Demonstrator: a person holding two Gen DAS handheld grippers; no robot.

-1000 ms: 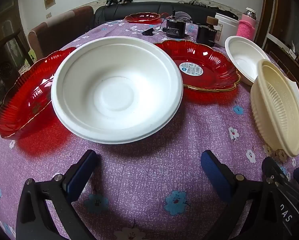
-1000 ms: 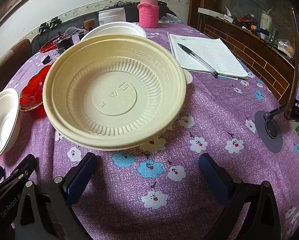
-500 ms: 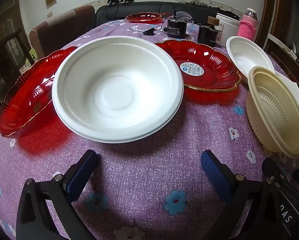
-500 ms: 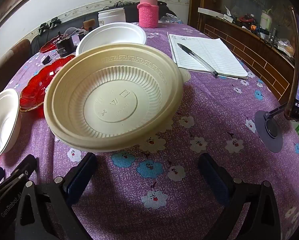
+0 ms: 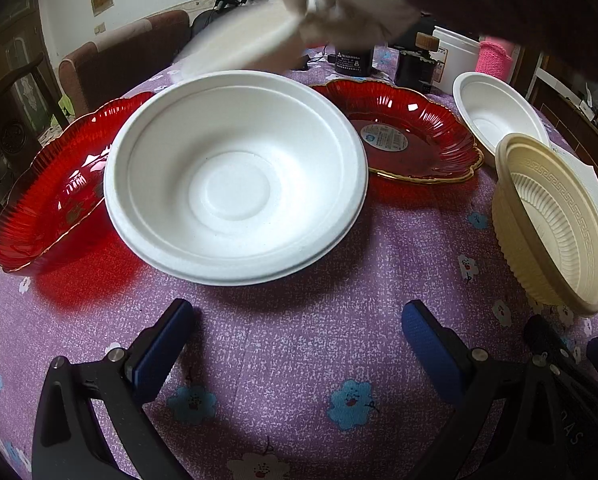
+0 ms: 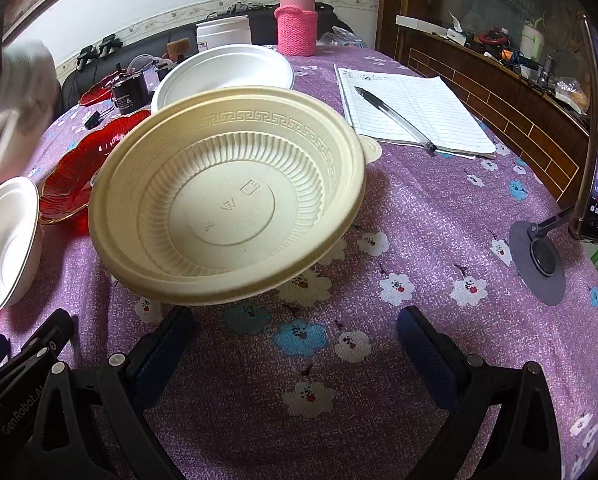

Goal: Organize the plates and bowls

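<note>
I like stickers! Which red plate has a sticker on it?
The red plate right of the big white bowl has a round blue-and-white sticker. The other red plate, on its left, shows none.

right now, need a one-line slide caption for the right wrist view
Open right gripper faces a tilted beige ribbed bowl above the floral purple tablecloth, notebook and pen behind.

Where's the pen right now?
In the right wrist view the pen lies diagonally across the lined notepad on the table's far right side, beyond the cream bowl.
</note>
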